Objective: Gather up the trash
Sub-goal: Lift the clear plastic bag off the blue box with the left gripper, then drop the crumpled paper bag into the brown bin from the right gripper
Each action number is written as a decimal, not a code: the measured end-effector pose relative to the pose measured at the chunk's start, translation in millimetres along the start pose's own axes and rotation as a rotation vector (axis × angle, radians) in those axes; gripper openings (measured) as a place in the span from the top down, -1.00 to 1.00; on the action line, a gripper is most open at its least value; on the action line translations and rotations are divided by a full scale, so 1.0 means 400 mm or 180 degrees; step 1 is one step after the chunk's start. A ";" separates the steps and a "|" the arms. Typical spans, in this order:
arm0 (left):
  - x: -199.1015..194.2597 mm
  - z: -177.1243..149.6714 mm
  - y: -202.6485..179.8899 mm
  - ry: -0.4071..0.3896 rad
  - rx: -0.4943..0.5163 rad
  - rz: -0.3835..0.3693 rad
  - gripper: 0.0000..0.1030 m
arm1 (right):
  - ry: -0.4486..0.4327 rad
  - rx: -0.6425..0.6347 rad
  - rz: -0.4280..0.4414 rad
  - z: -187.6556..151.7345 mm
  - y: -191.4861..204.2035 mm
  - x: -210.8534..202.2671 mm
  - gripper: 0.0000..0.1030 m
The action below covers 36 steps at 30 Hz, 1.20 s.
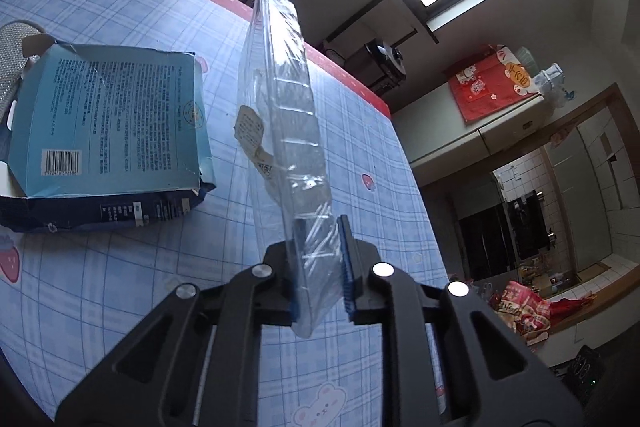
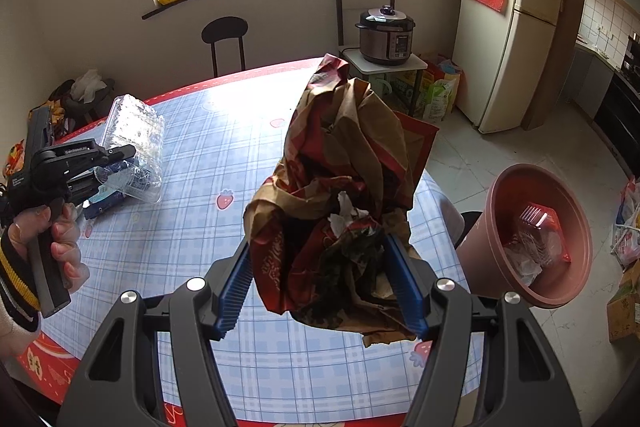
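Observation:
My left gripper (image 1: pixel 320 259) is shut on a clear plastic container (image 1: pixel 280 99) and holds it on edge above the table; the same gripper (image 2: pixel 120 163) and container (image 2: pixel 132 139) show at the left of the right wrist view. My right gripper (image 2: pixel 320 279) is shut on a crumpled brown-and-red paper bag (image 2: pixel 344 179) with a white tissue in it, held above the table's near right edge. A pink trash bin (image 2: pixel 536 235) stands on the floor to the right with wrappers inside.
An opened blue cardboard box (image 1: pixel 108 123) lies on the blue checked tablecloth (image 1: pixel 120 307). A chair (image 2: pixel 224 35) stands behind the table (image 2: pixel 208 251). A pressure cooker (image 2: pixel 386 35) on a stand and a fridge (image 2: pixel 516 27) are at the back right.

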<state>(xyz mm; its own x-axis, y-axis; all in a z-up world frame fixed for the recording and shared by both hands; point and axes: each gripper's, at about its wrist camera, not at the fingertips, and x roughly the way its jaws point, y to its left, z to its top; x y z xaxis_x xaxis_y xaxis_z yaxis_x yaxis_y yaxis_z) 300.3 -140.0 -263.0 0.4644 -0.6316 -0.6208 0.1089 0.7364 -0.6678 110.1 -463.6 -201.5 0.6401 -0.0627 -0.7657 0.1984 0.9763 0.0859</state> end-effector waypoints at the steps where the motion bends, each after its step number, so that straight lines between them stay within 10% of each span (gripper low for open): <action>1: -0.021 -0.005 -0.010 -0.0013 0.0071 -0.0017 0.63 | -0.0016 -0.0007 0.0024 0.002 0.007 -0.004 -0.23; 21: -0.348 -0.155 -0.208 -0.0183 0.1005 -0.0208 0.63 | -0.0366 0.0380 0.0315 -0.007 -0.052 -0.103 -0.23; 36: -0.276 -0.240 -0.440 -0.0134 0.1301 -0.0393 0.63 | -0.0439 0.0897 0.0028 -0.117 -0.363 -0.181 -0.23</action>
<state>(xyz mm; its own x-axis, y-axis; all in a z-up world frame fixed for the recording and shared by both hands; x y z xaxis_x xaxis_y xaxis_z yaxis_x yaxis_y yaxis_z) 145.5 -223.2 -116.4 0.4605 -0.7170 -0.5233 0.5014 0.6966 -0.5132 -0.1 -591.0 -188.3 0.7336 -0.1007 -0.6720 0.3780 0.8823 0.2804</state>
